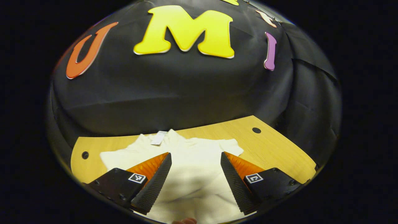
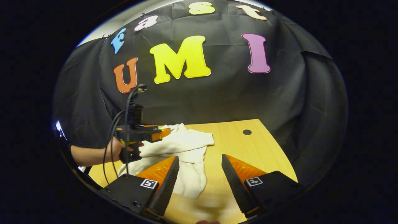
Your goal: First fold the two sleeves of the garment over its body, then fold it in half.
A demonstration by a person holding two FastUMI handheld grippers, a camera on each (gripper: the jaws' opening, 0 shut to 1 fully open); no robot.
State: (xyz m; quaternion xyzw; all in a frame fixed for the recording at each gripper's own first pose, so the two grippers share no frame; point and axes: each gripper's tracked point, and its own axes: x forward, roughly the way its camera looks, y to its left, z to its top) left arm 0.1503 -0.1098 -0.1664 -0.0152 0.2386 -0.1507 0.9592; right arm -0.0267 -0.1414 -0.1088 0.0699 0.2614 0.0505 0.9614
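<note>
A cream garment point(image 1: 189, 174) lies spread on a light wooden table point(image 1: 273, 152) in a booth draped with black cloth point(image 1: 174, 90). In the left gripper view the left gripper point(image 1: 196, 174) hangs over the middle of the garment with its fingers spread wide and nothing between them. A white label point(image 1: 159, 137) lies turned up at the neck, at about 11 o'clock from the gripper, near the table's far edge. One short sleeve point(image 1: 231, 147) points toward 1 o'clock, its edge lying on bare wood. Beyond it the tabletop runs open out to a dark round hole point(image 1: 256, 130) near the far corner; a second hole point(image 1: 85, 155) sits at 9 o'clock by the other edge of the table.

In the right gripper view the right gripper point(image 2: 199, 177) is likewise released, fingers parted over bare wood, with the garment's point(image 2: 183, 155) near hem just beside the finger at 9 o'clock. Whether that finger touches the cloth cannot be told. The table point(image 2: 242, 146) is open from 12 to 3 o'clock, up to a hole point(image 2: 247, 132) near the far edge. At 10 o'clock a hand point(image 2: 116, 149) holds the left gripper point(image 2: 166, 133) above the garment, cables point(image 2: 116, 124) trailing from it toward the table's near edge.
</note>
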